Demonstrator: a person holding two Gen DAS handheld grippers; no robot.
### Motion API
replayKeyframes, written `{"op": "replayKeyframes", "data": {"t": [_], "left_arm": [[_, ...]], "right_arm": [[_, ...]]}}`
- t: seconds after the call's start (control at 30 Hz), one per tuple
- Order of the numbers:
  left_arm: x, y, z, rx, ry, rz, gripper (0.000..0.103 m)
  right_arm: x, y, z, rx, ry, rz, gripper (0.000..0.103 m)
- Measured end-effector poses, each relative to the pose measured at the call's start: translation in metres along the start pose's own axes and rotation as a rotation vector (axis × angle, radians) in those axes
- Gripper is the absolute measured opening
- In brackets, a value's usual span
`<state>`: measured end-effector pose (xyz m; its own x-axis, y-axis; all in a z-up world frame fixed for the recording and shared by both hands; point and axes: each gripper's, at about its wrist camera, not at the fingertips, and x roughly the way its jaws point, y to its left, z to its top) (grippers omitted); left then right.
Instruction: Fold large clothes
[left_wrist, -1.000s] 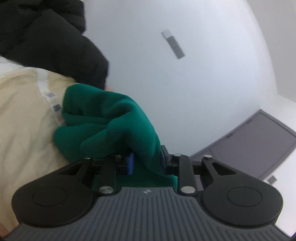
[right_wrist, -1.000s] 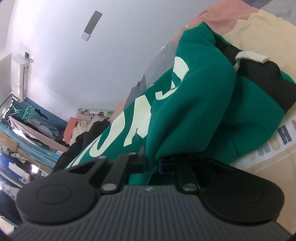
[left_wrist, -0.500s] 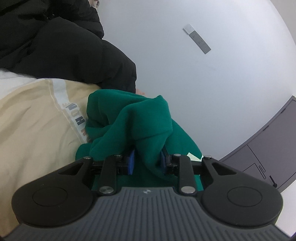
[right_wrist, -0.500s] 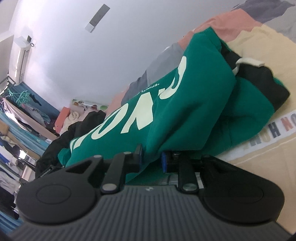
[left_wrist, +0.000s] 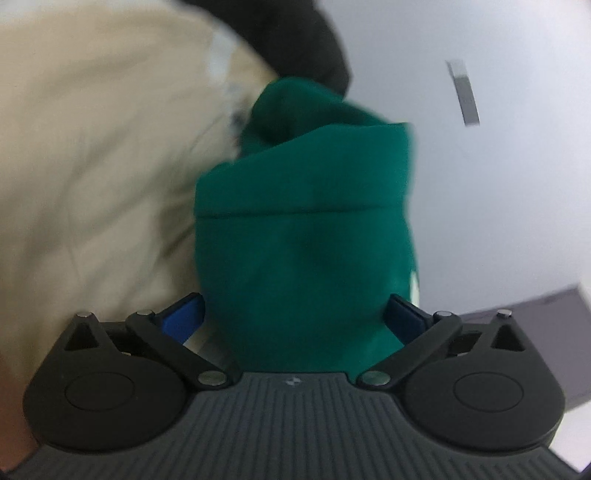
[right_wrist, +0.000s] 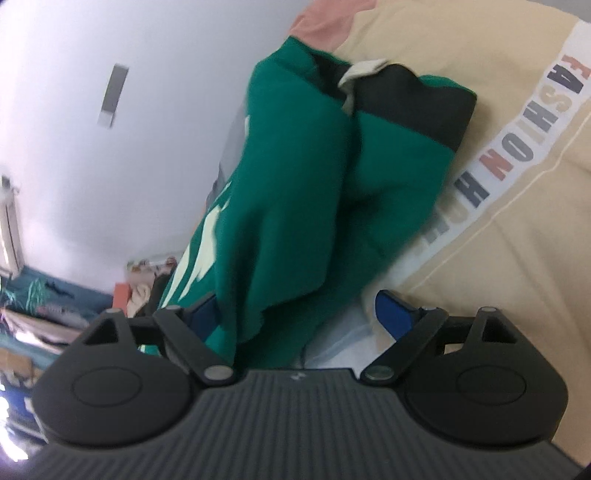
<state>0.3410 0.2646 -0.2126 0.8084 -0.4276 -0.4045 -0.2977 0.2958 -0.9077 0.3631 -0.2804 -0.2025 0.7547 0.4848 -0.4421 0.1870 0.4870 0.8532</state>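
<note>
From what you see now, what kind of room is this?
Probably a bedroom at home: the green sweatshirt lies on a beige bed cover printed with letters, and hanging clothes crowd the far wall.

Matt green knit sweatshirt (right_wrist: 295, 192) on smooth beige cotton bedding (right_wrist: 517, 258).

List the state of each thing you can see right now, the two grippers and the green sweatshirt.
left gripper: opening, green cloth between the fingers, not pinched.
right gripper: opening, cloth edge by one of its fingers, not pinched.
green sweatshirt: crumpled, partly folded over, lying on the beige bedding.
</note>
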Motion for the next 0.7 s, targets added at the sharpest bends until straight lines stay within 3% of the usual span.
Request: {"op": "replayKeyframes", "data": {"t": [0.07, 0.4, 0.47, 0.53, 0.6, 0.63, 0.7], "left_arm": [[0.010, 0.011, 0.001, -0.036, 0.005, -0.057, 0.103], [0.029, 0.004, 0.000, 0.024, -0.064, -0.123, 0.103], [0.028, 0.003, -0.001, 0.030, -0.075, -0.138, 0.094], [0.026, 0.000, -0.001, 0.030, -0.082, -0.158, 0.077], [0.023, -0.005, -0.001, 0.050, -0.083, -0.156, 0.065], [0.022, -0.007, -0.002, 0.067, -0.085, -0.149, 0.058], [0.018, -0.014, -0.005, 0.102, -0.092, -0.143, 0.050]], "right_arm": [[0.006, -0.002, 0.004, 0.006, -0.018, 0.021, 0.092], [0.049, 0.004, 0.021, -0.012, -0.081, 0.064, 0.097], [0.055, 0.004, 0.025, -0.025, -0.093, 0.086, 0.097], [0.062, 0.007, 0.027, -0.035, -0.104, 0.100, 0.096], [0.065, 0.008, 0.030, -0.042, -0.102, 0.133, 0.071], [0.066, 0.008, 0.031, -0.043, -0.095, 0.137, 0.067], [0.064, 0.009, 0.035, -0.056, -0.089, 0.152, 0.047]]}}
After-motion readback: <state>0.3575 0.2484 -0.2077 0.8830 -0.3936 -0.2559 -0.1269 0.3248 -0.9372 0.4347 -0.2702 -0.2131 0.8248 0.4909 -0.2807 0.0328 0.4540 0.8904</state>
